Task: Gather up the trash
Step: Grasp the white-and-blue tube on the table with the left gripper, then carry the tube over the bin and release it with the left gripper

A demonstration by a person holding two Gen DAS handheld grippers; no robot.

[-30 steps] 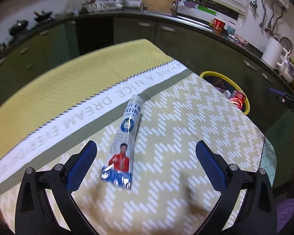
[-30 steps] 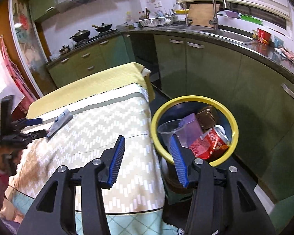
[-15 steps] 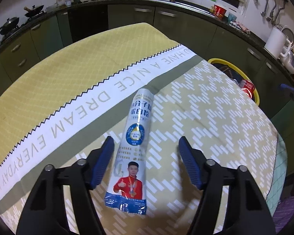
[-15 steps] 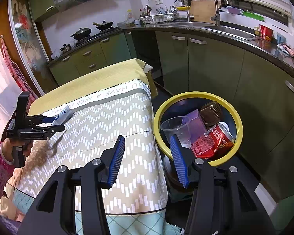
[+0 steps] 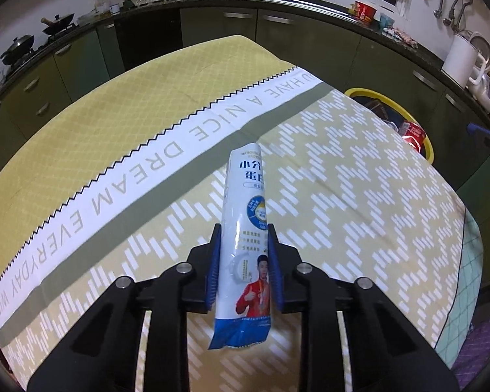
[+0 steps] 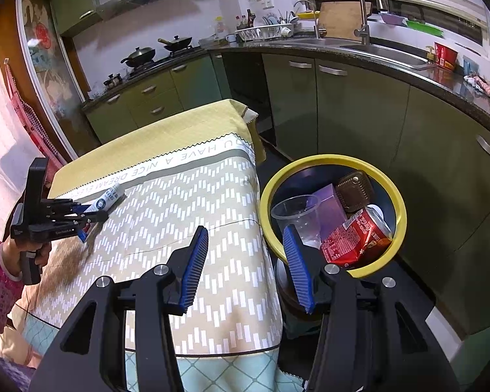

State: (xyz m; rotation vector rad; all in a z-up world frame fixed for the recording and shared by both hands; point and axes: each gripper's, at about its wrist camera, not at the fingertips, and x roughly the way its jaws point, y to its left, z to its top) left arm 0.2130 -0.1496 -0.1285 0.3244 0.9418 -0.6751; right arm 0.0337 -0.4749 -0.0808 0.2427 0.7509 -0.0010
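1. Left gripper [image 5: 243,269]: jaws just closed, clamped on the wrapper [image 5: 245,228], its far end over the cloth [image 5: 359,196].
2. Right gripper [image 6: 245,261]: jaws apart, empty, hovering between surface edge and bin [image 6: 400,209].
3. Bin beside the surface, holding trash.

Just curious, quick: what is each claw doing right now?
Left claw: just closed on the packet, pads pressing its sides.
Right claw: open, holding nothing, above the bin.
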